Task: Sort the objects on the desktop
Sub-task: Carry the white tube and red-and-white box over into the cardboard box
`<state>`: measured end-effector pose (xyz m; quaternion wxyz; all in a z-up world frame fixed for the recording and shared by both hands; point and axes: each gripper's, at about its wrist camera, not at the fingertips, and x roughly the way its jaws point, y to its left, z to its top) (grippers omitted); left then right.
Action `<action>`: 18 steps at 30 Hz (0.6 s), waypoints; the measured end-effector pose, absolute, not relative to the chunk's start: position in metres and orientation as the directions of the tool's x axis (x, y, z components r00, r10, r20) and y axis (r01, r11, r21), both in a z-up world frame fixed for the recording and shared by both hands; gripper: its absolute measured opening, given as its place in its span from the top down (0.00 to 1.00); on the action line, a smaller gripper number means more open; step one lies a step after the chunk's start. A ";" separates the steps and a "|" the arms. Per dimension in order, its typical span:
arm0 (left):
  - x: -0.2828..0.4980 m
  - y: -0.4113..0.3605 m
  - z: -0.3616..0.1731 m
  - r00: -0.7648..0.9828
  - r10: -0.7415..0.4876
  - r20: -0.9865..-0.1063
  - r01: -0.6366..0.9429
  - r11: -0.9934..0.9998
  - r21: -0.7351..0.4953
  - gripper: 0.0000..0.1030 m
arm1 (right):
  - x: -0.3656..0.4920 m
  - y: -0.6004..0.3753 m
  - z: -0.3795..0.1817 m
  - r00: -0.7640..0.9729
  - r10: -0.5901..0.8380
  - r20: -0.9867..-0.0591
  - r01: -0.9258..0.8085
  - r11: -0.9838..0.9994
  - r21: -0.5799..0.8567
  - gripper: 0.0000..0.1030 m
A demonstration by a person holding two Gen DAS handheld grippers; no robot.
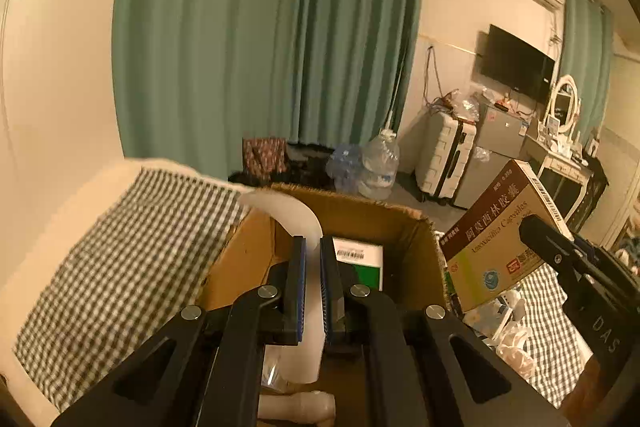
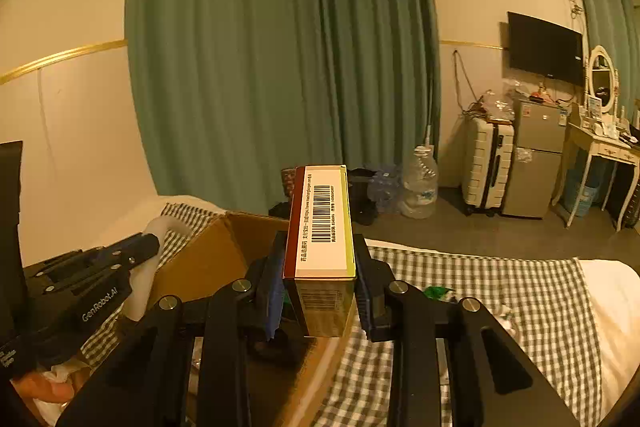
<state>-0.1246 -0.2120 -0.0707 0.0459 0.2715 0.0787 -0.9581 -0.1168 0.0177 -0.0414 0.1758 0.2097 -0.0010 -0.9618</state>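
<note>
I pinch a bendy white strip [image 1: 298,219] in my left gripper [image 1: 313,267] and a medicine box [image 2: 322,227] in my right gripper [image 2: 320,267], both over the cardboard box [image 1: 372,215], ready to drop in.

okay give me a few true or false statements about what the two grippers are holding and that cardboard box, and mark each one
1. The right gripper is shut on the medicine box. True.
2. The left gripper holds nothing. False: it is shut on a white flexible strip.
3. The cardboard box is closed with its flaps down. False: it stands open.
4. A green and white package lies inside the cardboard box. True.
5. The checked cloth is red. False: it is dark and white checked.
</note>
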 end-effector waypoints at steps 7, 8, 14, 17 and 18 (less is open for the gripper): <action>-0.137 -0.221 -0.092 -0.803 -0.029 -0.595 0.124 -0.985 -0.120 0.94 | -0.131 -0.012 -0.059 -0.815 -0.365 -0.450 0.377 -0.924 0.066 0.72; -0.139 -0.221 -0.096 -0.795 -0.025 -0.606 0.120 -0.986 -0.117 0.94 | -0.133 -0.016 -0.062 -0.808 -0.366 -0.460 0.382 -0.922 0.062 0.72; -0.151 -0.220 -0.113 -0.748 -0.029 -0.663 0.114 -0.990 -0.085 0.94 | -0.149 -0.041 -0.084 -0.758 -0.363 -0.542 0.417 -0.908 0.024 0.72; -0.156 -0.220 -0.119 -0.728 -0.029 -0.685 0.117 -0.990 -0.082 0.94 | -0.157 -0.049 -0.093 -0.732 -0.360 -0.578 0.435 -0.900 0.010 0.72; -0.158 -0.221 -0.122 -0.720 -0.025 -0.694 0.115 -0.990 -0.084 0.94 | -0.159 -0.051 -0.095 -0.724 -0.358 -0.590 0.439 -0.899 0.006 0.72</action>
